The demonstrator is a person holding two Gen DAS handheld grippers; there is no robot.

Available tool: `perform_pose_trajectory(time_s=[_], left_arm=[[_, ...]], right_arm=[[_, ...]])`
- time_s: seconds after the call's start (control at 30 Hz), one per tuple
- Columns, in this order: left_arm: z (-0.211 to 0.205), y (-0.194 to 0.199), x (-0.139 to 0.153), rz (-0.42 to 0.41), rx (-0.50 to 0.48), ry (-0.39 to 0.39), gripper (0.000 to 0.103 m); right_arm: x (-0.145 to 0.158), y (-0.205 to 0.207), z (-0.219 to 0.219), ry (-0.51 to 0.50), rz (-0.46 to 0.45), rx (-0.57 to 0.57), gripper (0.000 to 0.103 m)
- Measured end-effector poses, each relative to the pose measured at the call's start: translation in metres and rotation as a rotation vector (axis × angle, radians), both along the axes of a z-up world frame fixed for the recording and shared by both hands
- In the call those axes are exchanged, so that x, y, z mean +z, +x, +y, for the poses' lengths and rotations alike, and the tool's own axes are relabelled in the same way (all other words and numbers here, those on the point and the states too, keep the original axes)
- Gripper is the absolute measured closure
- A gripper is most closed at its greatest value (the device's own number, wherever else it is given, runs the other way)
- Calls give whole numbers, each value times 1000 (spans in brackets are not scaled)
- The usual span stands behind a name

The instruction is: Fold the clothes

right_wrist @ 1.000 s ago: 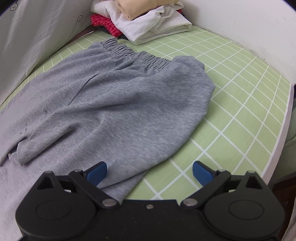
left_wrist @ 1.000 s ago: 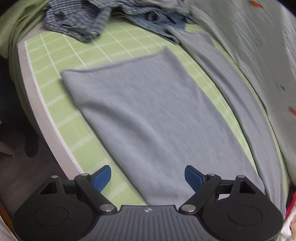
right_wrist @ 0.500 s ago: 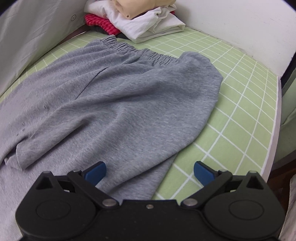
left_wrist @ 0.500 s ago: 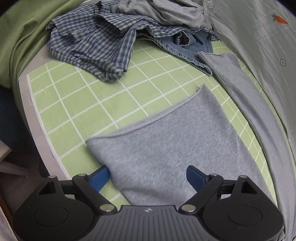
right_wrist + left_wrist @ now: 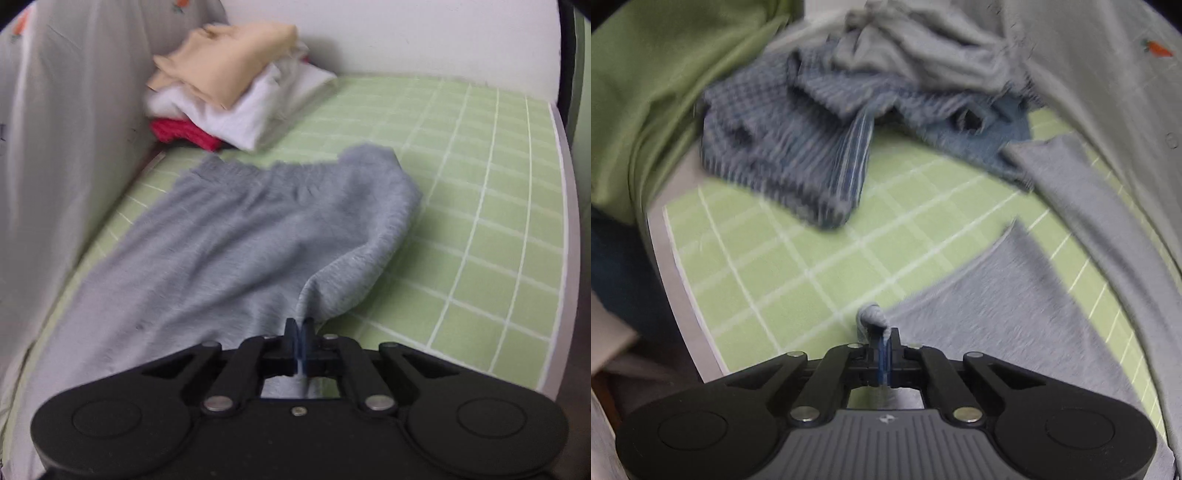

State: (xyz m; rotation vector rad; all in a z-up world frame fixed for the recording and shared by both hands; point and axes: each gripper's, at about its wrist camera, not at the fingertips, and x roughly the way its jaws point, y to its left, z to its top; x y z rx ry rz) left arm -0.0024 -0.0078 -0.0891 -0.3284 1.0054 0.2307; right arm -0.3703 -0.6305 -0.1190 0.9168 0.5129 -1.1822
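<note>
Grey sweatpants (image 5: 236,240): left tongs (image 5: 882,341) clamp leg hem corner, right tongs (image 5: 300,332) clamp side edge w/ waistband ahead; both just closed.

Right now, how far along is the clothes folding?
Done: a folded stack sits in the far corner of the green mat. In hand: the grey trousers, with the left gripper pinching a leg hem and the right gripper pinching the side edge below the waistband; both have just closed on the cloth. Left: the checked shirt and the rest of the heap, unfolded.
</note>
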Motion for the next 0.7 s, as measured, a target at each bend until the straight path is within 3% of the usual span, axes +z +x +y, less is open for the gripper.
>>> perform_pose_trajectory(time_s=[0.03, 0.2, 0.33, 0.4, 0.47, 0.63, 0.7], left_arm=[[2, 0, 15, -42, 3, -7, 102], [10, -3, 88, -240, 33, -44, 102], [9, -12, 140, -396, 82, -22, 102], [10, -10, 143, -416, 112, -40, 102], [11, -6, 138, -405, 148, -67, 102], [10, 2, 121, -354, 212, -115, 102], [8, 8, 118, -352, 223, -104, 102]], right_arm=[[12, -2, 3, -30, -1, 11, 101], [84, -27, 16, -142, -177, 32, 101], [137, -37, 28, -282, -226, 56, 101], [149, -39, 29, -323, -243, 70, 101], [140, -32, 21, -304, -213, 65, 101], [123, -17, 12, -217, -290, 33, 101], [122, -4, 11, -244, -240, 52, 101]])
